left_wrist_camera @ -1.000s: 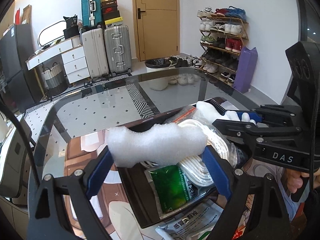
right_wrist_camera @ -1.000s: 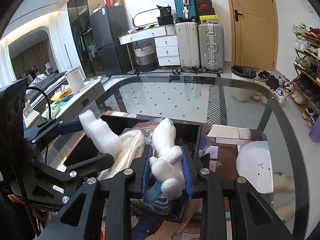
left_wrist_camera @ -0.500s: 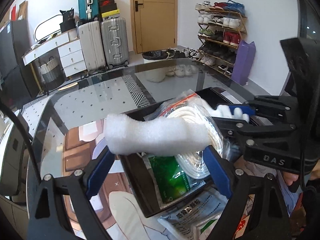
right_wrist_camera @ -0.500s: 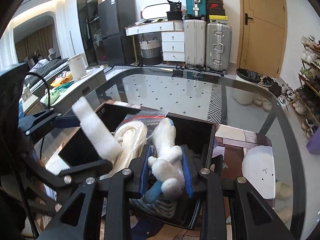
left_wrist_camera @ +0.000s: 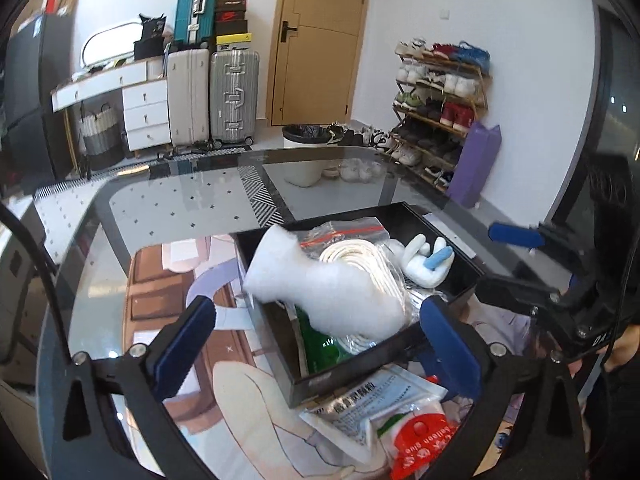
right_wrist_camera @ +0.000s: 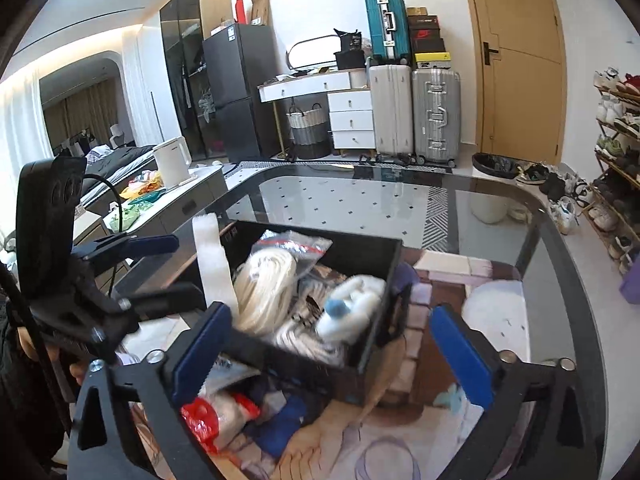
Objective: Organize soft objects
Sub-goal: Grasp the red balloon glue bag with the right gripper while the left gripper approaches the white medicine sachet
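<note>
Foam block [left_wrist_camera: 328,288] and plush toy [left_wrist_camera: 426,260] lay in the black box [left_wrist_camera: 460,286] on the table [left_wrist_camera: 176,208], released. Left tool [left_wrist_camera: 316,344] and right tool [right_wrist_camera: 332,348] had just spread wide, empty. Packets [left_wrist_camera: 384,412] beside the box looked unsorted.

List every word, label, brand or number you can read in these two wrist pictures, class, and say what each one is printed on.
"Balloon glue", reading uncertain, on the round red label of a clear packet in front of the black plastic box.
"DA", cut off at the picture's edge, on the black body of the right gripper.
Chinese print on the white paper sachet: too blurred to read.
Labels on the stacked dark shoeboxes: too small to read.
</note>
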### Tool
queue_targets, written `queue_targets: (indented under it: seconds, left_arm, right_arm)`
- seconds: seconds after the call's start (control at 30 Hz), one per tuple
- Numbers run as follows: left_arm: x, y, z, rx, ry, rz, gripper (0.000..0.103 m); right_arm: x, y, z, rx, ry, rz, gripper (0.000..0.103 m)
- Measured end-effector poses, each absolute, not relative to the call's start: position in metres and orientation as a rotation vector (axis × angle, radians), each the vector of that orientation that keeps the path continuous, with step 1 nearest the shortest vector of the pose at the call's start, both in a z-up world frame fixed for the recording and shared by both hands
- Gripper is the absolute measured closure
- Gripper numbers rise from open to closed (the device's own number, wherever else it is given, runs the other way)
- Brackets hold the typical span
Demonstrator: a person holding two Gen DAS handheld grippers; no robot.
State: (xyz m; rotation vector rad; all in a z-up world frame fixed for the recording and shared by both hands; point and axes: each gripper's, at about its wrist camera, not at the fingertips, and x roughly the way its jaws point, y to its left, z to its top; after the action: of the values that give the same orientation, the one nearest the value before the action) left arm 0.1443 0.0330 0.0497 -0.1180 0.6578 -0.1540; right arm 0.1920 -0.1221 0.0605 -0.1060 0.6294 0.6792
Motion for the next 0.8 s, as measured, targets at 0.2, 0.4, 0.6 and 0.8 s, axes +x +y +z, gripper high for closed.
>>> queue_targets:
  seconds: [0.2, 0.4, 0.6, 0.8]
  left_arm:
    - [0.128, 0.039, 0.045, -0.144, 0.65, -0.137, 0.0]
    - [0.109, 0.044, 0.042, -0.159, 0.654, -0.111, 0.0]
    - [0.094, 0.049, 0.042, -0.165, 0.647, -0.08, 0.0]
    - [0.081, 0.05, 0.042, -0.156, 0.64, -0.058, 0.0]
  right_arm:
    - [0.173, -0.135, 0.052, -0.083, 0.644, 0.66, 0.001]
    - [0.157, -0.138, 0.041, -0.038, 0.685, 0.706, 0.001]
    - [0.146, -0.131, 0.035, -0.073, 0.711, 0.72, 0.001]
    - [0.139, -0.129, 0.031, -0.038, 0.742, 0.735, 0.001]
